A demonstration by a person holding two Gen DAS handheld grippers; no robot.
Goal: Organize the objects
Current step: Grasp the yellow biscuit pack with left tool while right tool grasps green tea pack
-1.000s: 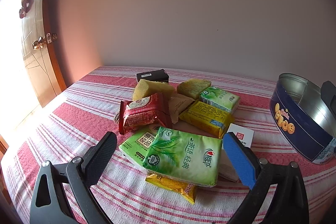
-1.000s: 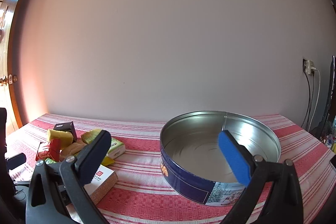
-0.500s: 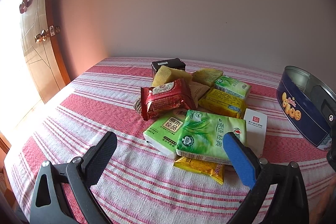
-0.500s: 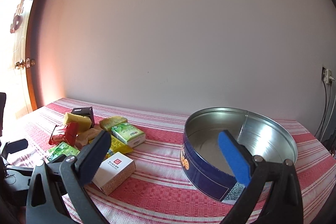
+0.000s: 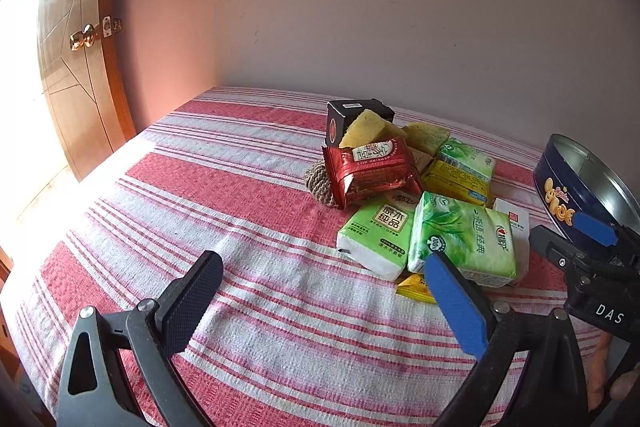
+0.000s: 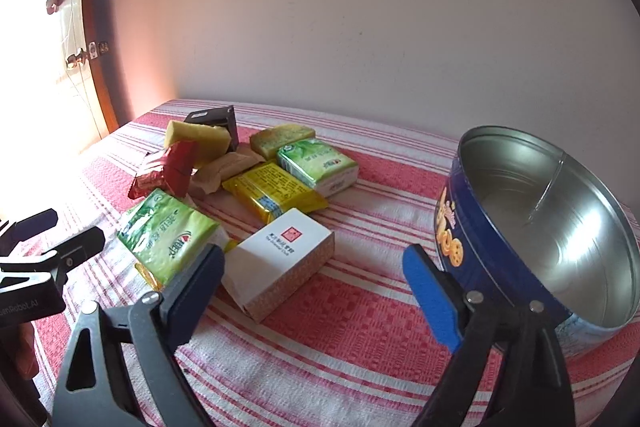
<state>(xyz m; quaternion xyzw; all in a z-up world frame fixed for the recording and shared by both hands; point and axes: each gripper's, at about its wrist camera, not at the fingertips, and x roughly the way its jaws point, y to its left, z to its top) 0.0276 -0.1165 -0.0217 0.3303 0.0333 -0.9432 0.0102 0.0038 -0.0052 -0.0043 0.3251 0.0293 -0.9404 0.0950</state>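
Note:
A pile of small goods lies on the striped tablecloth (image 5: 240, 187): a big green tissue pack (image 5: 464, 239), a red snack pack (image 5: 372, 171), yellow sponges (image 5: 368, 131), a black box (image 5: 348, 115), a yellow packet (image 6: 272, 195) and a white box (image 6: 280, 255). An empty blue cookie tin (image 6: 452, 227) stands to the right. My left gripper (image 5: 322, 261) is open over bare cloth, left of the pile. My right gripper (image 6: 314, 255) points down at the white box; its jaws are closing. The box shows in the gap near the left finger, and neither pad touches it.
A wooden door (image 5: 80, 67) with a brass knob stands at the left, bright light beside it. A plain wall runs behind the table. A rope coaster (image 5: 320, 183) peeks from under the red pack. Bare cloth stretches left of and in front of the pile.
My left gripper has drawn away to the left, so the pile sits further right in its view. My right gripper has swung left from the tin, tipped down toward the white box, and narrowed.

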